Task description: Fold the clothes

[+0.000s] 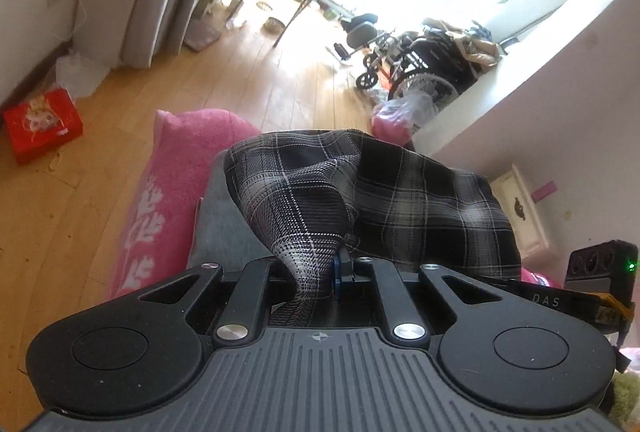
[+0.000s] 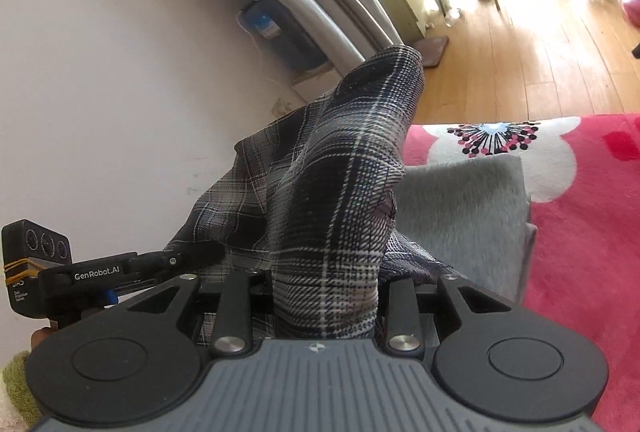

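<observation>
Black-and-white plaid garment, bunched and lifted, pinched at 2 gathered edges above grey fabric.

My left gripper: black linkage arms, silver screws, ribbed grey housing, blue pad. Right gripper matches; "GenRobot.AI" lettering beside it, on the left one's side.

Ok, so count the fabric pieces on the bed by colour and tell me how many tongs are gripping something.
Black-and-white plaid cloth garment: 1
Grey fuzzy fabric piece: 1
Pink patterned blanket: 1
Tongs shut on the plaid garment: 2, left tongs and right tongs
Total: 3 fabrics, 2 tongs
</observation>
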